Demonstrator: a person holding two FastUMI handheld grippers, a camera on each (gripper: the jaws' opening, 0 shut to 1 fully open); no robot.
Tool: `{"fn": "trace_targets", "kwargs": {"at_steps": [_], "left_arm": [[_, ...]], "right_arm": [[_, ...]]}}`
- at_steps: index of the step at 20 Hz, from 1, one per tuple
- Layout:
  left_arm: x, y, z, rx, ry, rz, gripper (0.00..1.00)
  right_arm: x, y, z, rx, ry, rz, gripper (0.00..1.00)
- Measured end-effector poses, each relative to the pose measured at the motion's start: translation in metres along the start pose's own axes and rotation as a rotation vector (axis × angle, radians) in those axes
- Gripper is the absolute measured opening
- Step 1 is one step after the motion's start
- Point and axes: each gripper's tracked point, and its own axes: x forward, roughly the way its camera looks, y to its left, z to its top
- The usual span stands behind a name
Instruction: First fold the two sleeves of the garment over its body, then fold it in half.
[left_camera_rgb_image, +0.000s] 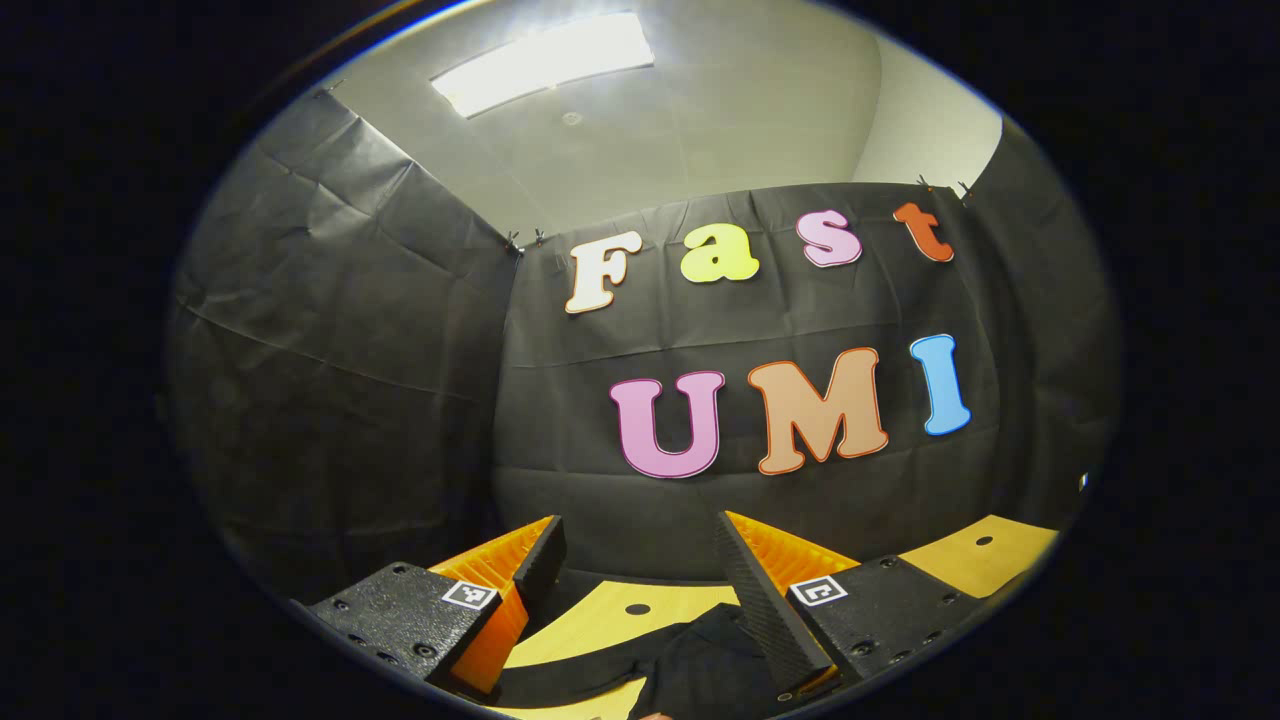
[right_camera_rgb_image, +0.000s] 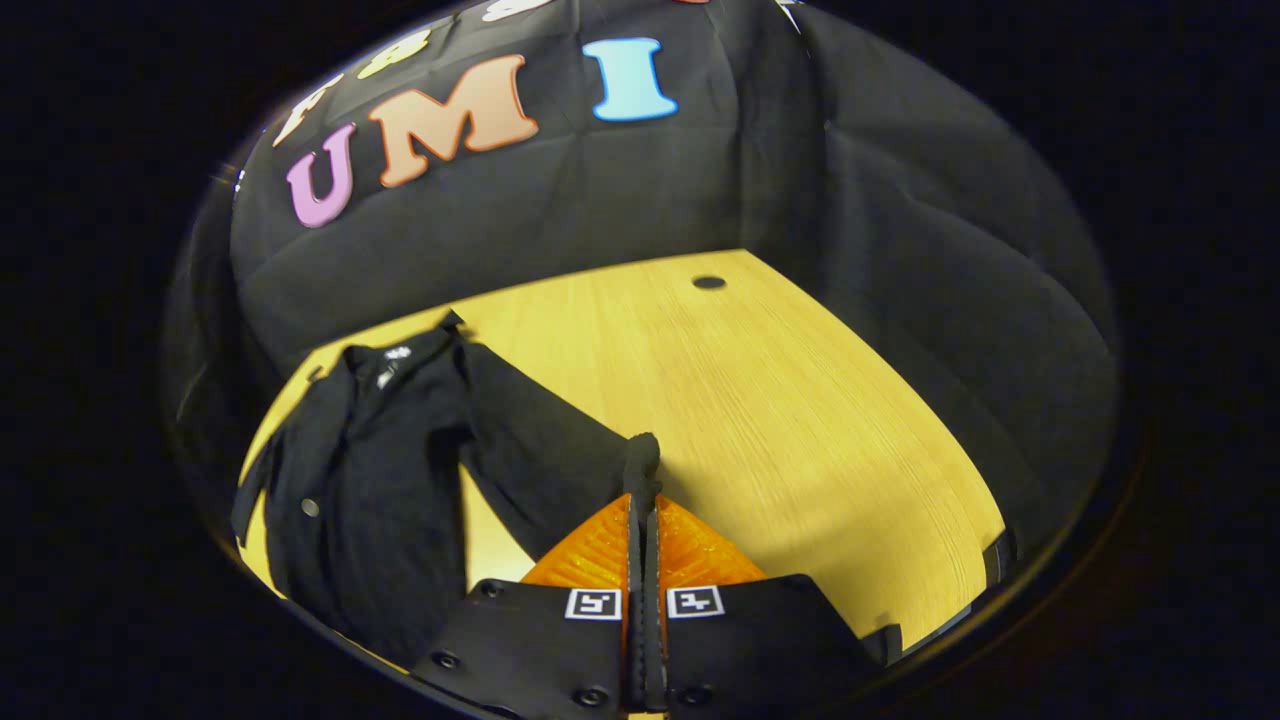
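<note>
A black button-up garment (right_camera_rgb_image: 370, 480) lies spread on the wooden table (right_camera_rgb_image: 800, 420), collar toward the far wall. One of its sleeves (right_camera_rgb_image: 545, 450) runs from the shoulder out to my right gripper (right_camera_rgb_image: 643, 490). That gripper is shut on the sleeve's cuff, which pokes up between the fingertips. The other sleeve hangs along the garment's far left side. In the left gripper view, my left gripper (left_camera_rgb_image: 637, 530) is open and tilted up toward the wall. Part of the black garment (left_camera_rgb_image: 700, 665) lies below and between its fingers, untouched.
A small dark hole (right_camera_rgb_image: 708, 282) marks the tabletop near the back. Black cloth walls close in the table behind and to the right. Bare wood stretches to the right of the garment. A ceiling light (left_camera_rgb_image: 545, 60) shines overhead.
</note>
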Motion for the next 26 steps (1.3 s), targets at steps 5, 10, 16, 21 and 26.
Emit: {"fn": "trace_targets", "kwargs": {"at_steps": [5, 10, 16, 21, 26], "left_arm": [[-0.006, 0.029, -0.008, -0.012, 0.012, 0.038, 0.92], [-0.011, 0.063, -0.014, -0.013, 0.021, 0.083, 0.90], [-0.017, 0.107, -0.031, -0.027, 0.059, 0.142, 0.93], [-0.023, 0.148, -0.043, -0.015, 0.080, 0.186, 0.93], [-0.029, 0.186, -0.052, -0.005, 0.094, 0.226, 0.93]], "right_arm": [[-0.012, 0.077, 0.061, -0.065, -0.080, 0.115, 0.02], [-0.013, 0.150, 0.092, -0.109, -0.121, 0.208, 0.02], [-0.011, 0.239, 0.109, -0.220, -0.146, 0.295, 0.02], [0.000, 0.318, 0.107, -0.314, -0.145, 0.355, 0.02], [0.026, 0.384, 0.090, -0.401, -0.109, 0.385, 0.02]]}}
